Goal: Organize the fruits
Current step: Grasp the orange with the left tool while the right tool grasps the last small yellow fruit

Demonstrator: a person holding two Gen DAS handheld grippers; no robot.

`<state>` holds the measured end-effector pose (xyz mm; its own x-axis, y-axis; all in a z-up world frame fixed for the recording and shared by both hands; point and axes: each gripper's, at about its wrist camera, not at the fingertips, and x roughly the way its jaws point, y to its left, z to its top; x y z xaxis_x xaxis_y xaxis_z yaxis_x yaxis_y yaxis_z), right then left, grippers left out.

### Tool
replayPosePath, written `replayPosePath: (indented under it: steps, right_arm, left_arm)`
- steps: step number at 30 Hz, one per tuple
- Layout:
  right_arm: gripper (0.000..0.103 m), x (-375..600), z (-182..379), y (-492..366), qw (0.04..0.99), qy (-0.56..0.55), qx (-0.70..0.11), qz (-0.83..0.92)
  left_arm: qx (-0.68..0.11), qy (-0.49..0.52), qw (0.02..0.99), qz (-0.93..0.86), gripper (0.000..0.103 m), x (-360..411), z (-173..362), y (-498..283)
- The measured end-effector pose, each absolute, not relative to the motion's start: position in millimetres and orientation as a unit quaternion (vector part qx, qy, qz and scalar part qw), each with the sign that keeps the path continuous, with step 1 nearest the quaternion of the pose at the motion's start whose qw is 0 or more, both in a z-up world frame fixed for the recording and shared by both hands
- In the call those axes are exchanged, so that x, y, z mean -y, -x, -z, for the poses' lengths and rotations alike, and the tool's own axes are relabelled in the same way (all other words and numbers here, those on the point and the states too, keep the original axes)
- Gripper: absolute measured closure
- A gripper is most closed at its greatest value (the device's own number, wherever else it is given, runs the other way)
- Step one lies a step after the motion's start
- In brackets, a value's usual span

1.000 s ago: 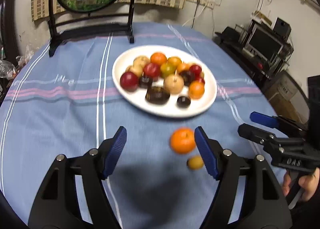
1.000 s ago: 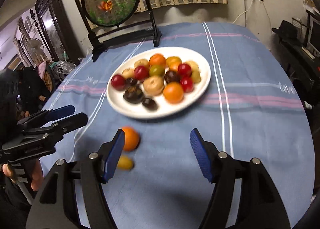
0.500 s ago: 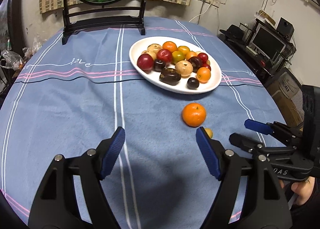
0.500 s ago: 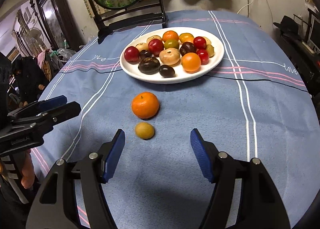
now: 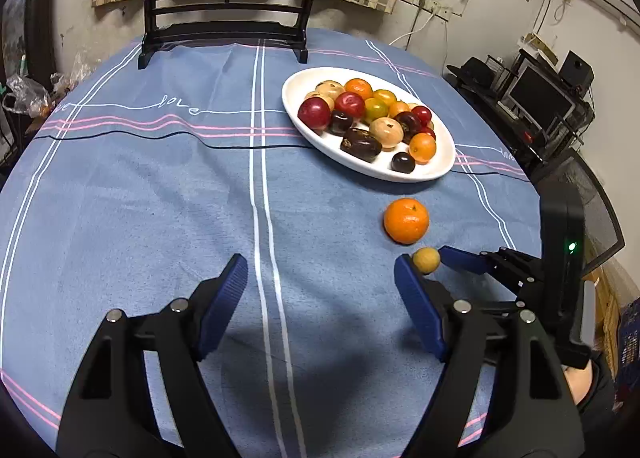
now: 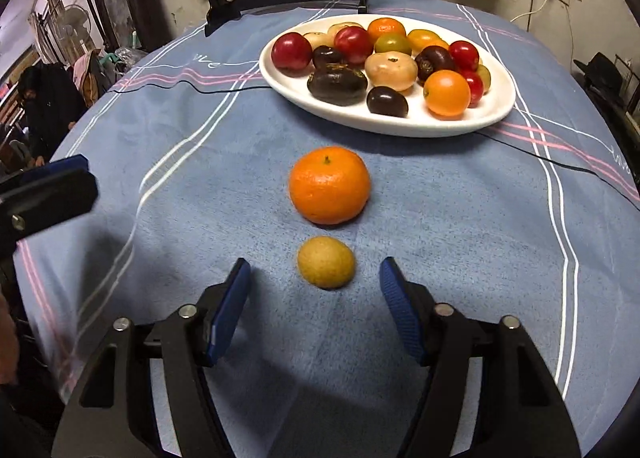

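Observation:
A small yellow fruit (image 6: 326, 262) lies on the blue tablecloth just in front of a mandarin (image 6: 329, 185). My right gripper (image 6: 314, 267) points down at the yellow fruit. Its jaws are closing, with the fruit between the fingertips and a gap on each side. Behind them a white plate (image 6: 400, 130) holds several fruits. In the left wrist view my left gripper (image 5: 320, 263) hovers over bare cloth. Its jaws are opening with nothing between them. The mandarin (image 5: 406, 220) and the yellow fruit (image 5: 426, 260) lie to its right, in front of the plate (image 5: 384, 175).
A black stand with a round fish panel (image 5: 228, 38) stands at the table's far edge. A desk with a monitor (image 5: 540, 98) and a mesh chair (image 5: 592, 210) are off the right side. Bare tablecloth (image 5: 140, 198) stretches to the left.
The right gripper came down close to the yellow fruit, which now sits between its narrower jaws. The left gripper drifted left, so the two loose fruits now lie to its right.

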<state>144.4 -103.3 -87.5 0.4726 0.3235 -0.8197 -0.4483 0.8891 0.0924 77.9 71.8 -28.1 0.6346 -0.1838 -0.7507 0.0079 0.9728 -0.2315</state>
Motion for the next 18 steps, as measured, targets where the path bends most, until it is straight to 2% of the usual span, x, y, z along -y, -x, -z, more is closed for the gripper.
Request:
replayPosePath:
  steps: [1,2,5,13,18]
  right_arm:
    - [0.055,104.6,87.6,-145.6,0.858,0.069,-0.458,-0.220]
    - [0.064,106.3,87.6,-147.1,0.860,0.069,-0.456,-0.218]
    - [0.075,113.3,86.9,-149.8,0.857,0.045,-0.458,-0.232]
    - [0.075,148.7,60.3,-125.5,0.876,0.027,-0.434,-0.207]
    - [0.075,185.4,63.6,-120.5,0.881,0.004,-0.434,-0.189]
  left_arm:
    - [-0.425,0.106,0.897,0.055,0.026,-72.9,28.9,-78.9]
    - [-0.426,0.108,0.897,0.056,0.025,-73.5,29.7,-79.4]
    - [-0.429,0.109,0.895,0.059,0.025,-72.2,31.5,-81.4]
    - [-0.439,0.067,0.893,0.078,0.025,-40.1,32.7,-97.9]
    - [-0.460,0.054,0.880,0.103,0.025,-4.2,45.4,-127.7]
